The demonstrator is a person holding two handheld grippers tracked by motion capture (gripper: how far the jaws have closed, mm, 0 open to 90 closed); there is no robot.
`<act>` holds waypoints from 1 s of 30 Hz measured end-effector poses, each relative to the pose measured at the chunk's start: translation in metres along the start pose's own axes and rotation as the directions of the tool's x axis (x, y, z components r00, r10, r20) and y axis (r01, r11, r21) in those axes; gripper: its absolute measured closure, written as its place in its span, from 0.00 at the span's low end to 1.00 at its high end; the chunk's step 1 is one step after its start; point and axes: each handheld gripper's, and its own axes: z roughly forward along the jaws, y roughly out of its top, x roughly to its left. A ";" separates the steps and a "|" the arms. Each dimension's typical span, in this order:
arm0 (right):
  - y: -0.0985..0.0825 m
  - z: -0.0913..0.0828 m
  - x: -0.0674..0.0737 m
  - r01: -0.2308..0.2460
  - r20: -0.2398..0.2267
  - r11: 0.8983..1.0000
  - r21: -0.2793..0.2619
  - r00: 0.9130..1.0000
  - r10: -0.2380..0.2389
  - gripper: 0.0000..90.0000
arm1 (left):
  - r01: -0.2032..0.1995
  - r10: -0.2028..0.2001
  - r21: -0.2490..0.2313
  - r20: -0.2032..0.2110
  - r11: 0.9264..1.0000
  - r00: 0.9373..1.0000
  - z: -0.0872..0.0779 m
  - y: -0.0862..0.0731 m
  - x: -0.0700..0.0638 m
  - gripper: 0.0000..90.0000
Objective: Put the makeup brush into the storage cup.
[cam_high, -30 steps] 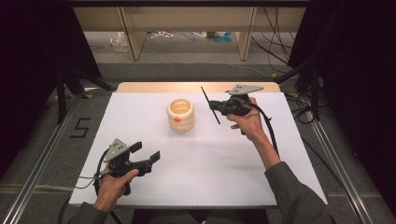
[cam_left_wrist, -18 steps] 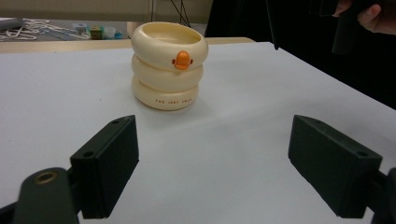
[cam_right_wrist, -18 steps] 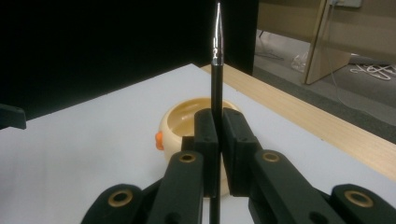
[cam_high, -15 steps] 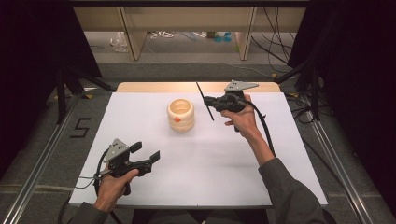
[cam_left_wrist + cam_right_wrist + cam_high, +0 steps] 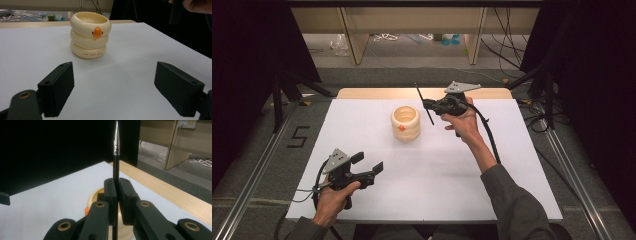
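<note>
Right tongs (image 5: 428, 104), pinching a thin black pointed brush (image 5: 116, 157), have shifted toward the cream ringed ceramic holder (image 5: 406, 123); insertion pending. Left tongs (image 5: 368, 166) spread, idle.

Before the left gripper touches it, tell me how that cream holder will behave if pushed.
The holder looks like three stacked rings, taller than its base is wide, so a push near the rim may tip it; low down it would probably slide. Its glossy surface on the smooth white table suggests little friction. It looks rigid and hollow, likely light.
</note>
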 end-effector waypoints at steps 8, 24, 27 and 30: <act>0.002 0.007 -0.007 -0.028 0.011 0.999 -0.023 1.000 0.028 0.95 | -0.027 0.027 -0.002 -0.009 1.000 1.000 0.000 0.000 0.002 0.17; 0.000 0.018 -0.014 -0.089 0.009 0.994 -0.068 0.996 0.090 0.95 | -0.013 0.013 -0.003 -0.015 1.000 1.000 0.000 0.000 0.000 0.17; -0.001 0.020 -0.015 -0.090 0.018 0.993 -0.073 0.996 0.091 0.95 | -0.010 0.010 0.000 -0.016 1.000 1.000 0.001 0.000 0.001 0.17; -0.001 0.021 -0.016 -0.086 0.023 0.993 -0.078 0.996 0.088 0.95 | -0.022 0.022 -0.001 -0.012 1.000 1.000 0.001 0.000 0.001 0.17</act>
